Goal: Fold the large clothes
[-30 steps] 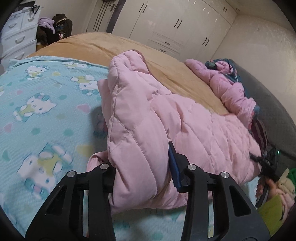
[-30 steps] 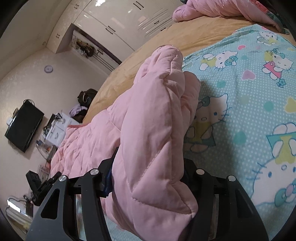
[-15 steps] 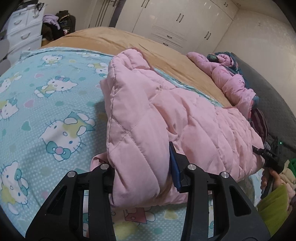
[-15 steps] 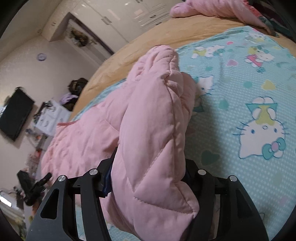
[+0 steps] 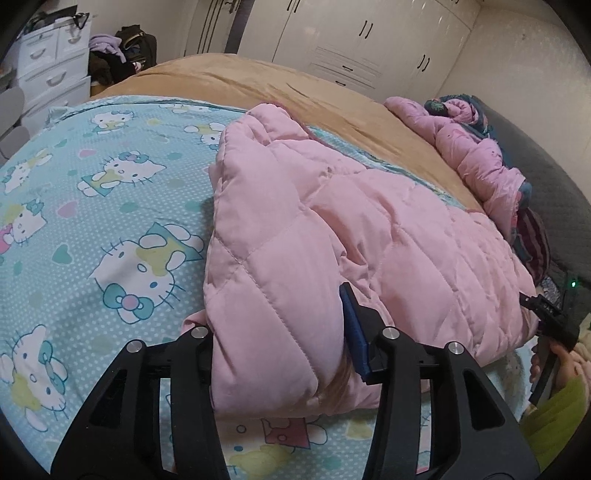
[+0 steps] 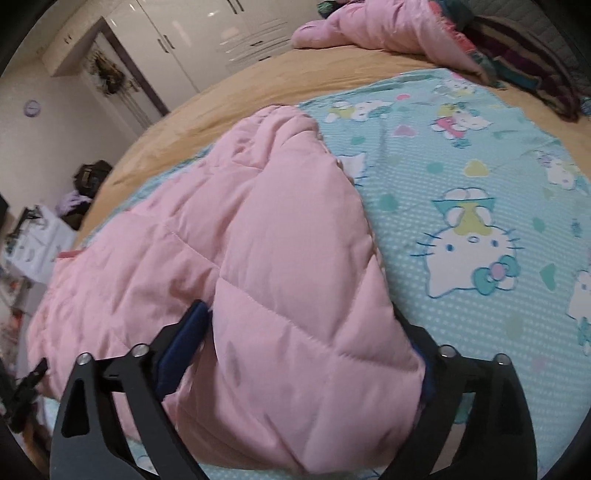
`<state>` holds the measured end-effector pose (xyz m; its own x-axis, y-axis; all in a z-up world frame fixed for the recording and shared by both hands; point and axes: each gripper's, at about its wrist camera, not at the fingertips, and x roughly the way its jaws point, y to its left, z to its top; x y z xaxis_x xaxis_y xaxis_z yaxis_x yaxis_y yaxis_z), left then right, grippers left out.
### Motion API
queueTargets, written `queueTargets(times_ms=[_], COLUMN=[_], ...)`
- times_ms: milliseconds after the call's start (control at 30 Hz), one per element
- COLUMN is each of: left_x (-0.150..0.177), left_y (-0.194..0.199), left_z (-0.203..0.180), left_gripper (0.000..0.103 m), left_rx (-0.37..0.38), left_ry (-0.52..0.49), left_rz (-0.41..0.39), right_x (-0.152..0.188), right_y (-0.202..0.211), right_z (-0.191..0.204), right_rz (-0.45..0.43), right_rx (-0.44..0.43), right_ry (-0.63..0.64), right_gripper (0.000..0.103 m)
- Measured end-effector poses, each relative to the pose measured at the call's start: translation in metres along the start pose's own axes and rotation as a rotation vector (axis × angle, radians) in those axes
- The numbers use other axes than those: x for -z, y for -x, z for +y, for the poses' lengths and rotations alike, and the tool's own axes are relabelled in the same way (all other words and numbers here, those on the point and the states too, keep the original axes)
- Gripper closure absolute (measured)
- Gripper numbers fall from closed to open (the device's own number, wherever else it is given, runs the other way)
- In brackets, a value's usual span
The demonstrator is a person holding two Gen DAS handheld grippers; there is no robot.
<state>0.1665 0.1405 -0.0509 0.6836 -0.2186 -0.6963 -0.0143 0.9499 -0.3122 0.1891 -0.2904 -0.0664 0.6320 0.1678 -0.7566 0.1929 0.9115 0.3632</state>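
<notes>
A pink quilted jacket (image 5: 369, 229) lies folded on the cat-print sheet (image 5: 92, 221), also seen in the right wrist view as the jacket (image 6: 240, 229) on the sheet (image 6: 480, 166). My left gripper (image 5: 277, 332) has a thick fold of the jacket's near edge between its jaws. The blue pad (image 5: 354, 332) still touches the fabric while the jaws are opening. My right gripper (image 6: 301, 325) straddles the jacket's other end. Its jaws are opening wide and the fold rests loose between them. A hand in a green sleeve holds the right gripper (image 5: 550, 325) at the far right.
A tan bedspread (image 5: 258, 81) covers the bed beyond the sheet. A second pink jacket (image 5: 472, 147) and dark clothes are piled by the grey headboard (image 5: 535, 166). White drawers (image 5: 48, 74) and wardrobes (image 5: 351, 33) stand behind.
The right jaws have spread wide, and the bunched fold they held has flattened onto the sheet. The left jaws have widened slightly. Both grippers shifted across the bed with the jacket.
</notes>
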Motion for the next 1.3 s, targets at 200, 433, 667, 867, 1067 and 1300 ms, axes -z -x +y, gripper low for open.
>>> queueTargets(times_ms=[200,433,667,867,1067,1300], left_x=[0.000,0.001,-0.001,-0.008,-0.002,0.025], left_y=[-0.004,0.002,0.022,0.072,0.123,0.156], left_z=[0.003,-0.003,-0.011,-0.030,-0.056,-0.078], left_gripper=[0.058,0.040,0.009,0.009,0.009,0.009], left_rx=[-0.020,-0.056,-0.121,-0.124,-0.071,-0.048], left_ry=[0.012,-0.010,-0.031,-0.063,-0.077,-0.090], left_rz=[0.007,0.002,-0.035,-0.140,-0.229,-0.266], right_x=[0.006,0.015,0.022,0.026,0.045,0.083], right_y=[-0.009,0.013,0.059,0.111,0.161,0.203], right_z=[-0.002,-0.006,0.001,0.029,0.062,0.084], right_rz=[0.044,-0.080,-0.202,-0.278,-0.334,-0.388], right_rx=[0.026,0.012,0.007,-0.037,-0.110,-0.127], right_ry=[-0.008,0.003,0.057,0.154,0.229,0.301], right_gripper=[0.007,0.007,0.007,0.004,0.004,0.004])
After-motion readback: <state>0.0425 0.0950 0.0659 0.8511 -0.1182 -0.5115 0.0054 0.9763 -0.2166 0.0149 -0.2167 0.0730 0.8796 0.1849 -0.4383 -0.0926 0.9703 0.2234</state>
